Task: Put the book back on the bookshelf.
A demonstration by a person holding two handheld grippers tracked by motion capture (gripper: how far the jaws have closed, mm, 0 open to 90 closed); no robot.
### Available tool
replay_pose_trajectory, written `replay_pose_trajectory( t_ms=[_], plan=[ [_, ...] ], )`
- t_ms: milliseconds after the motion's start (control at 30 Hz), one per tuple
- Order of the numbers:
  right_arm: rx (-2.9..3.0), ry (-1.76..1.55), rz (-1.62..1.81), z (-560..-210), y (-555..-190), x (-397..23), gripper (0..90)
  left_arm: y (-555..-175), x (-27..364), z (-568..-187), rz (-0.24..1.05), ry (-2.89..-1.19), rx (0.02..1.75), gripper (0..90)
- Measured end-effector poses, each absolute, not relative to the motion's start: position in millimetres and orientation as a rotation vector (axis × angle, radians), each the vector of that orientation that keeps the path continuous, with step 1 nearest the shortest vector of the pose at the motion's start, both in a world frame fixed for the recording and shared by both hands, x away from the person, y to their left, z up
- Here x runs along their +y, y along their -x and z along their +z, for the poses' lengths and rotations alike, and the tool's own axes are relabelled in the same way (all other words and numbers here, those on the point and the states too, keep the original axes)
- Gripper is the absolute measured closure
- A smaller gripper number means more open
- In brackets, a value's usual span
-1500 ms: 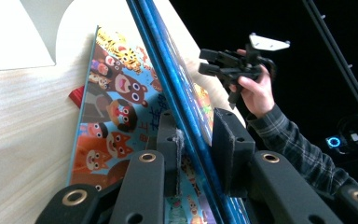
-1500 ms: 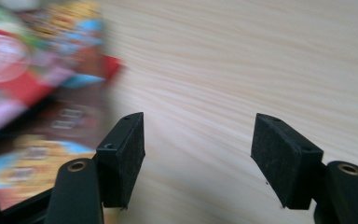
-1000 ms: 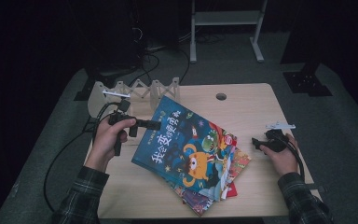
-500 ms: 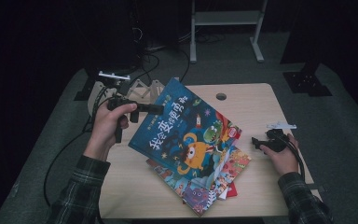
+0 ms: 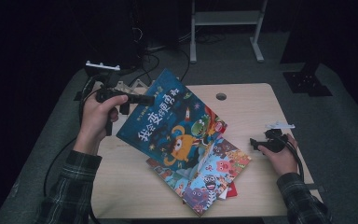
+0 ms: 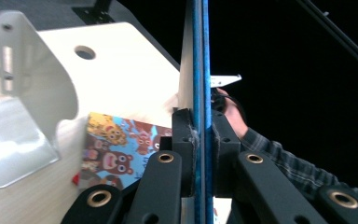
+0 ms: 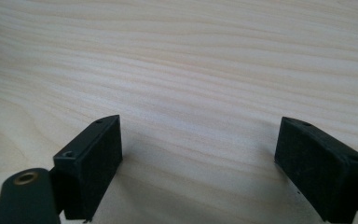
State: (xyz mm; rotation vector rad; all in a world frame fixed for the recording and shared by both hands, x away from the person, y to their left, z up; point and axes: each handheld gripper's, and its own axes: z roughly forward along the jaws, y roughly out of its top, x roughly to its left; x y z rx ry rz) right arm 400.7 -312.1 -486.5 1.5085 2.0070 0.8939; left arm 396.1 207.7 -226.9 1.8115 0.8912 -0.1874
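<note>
- A thin blue picture book (image 5: pixel 170 122) is clamped by its edge in the left tongs (image 6: pixel 201 140), raised tilted above the pale wooden surface (image 5: pixel 135 186).
- The right tongs (image 7: pixel 198 161) are spread, their jaws having just been opening with nothing between them, over bare wood.
- The grip is best kept firm, the book clear of the stack of colourful books (image 5: pixel 209 177).

The high view looks forward and down from above the person's side of the table (image 5: pixel 135 196), far enough to take in the whole top. The left gripper view rides close behind the left gripper (image 6: pixel 201 154), sighting along its jaws and the edge of the blue book (image 6: pixel 200 70) toward the far right hand (image 6: pixel 226 109), which the high view shares. The right gripper view sits just behind the right gripper (image 7: pixel 198 154), very near the tabletop, facing bare wood.
</note>
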Motion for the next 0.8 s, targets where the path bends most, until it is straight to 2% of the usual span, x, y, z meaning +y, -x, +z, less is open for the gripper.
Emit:
replay_pose_trajectory(
  t_ms=[433,633,800],
  plan=[
    [2.002,-1.514,0.893,-486,-401,-312,13.5,-395,239,-210,-0.099,-1.843,0.979,83.2],
    [2.002,-1.513,0.892,-487,-401,-312,13.4,-390,252,-192,-0.004,-1.897,1.035,83.2],
    [2.001,-1.51,0.891,-487,-401,-312,13.4,-387,272,-187,0.034,-1.871,1.074,83.2]
  ],
)
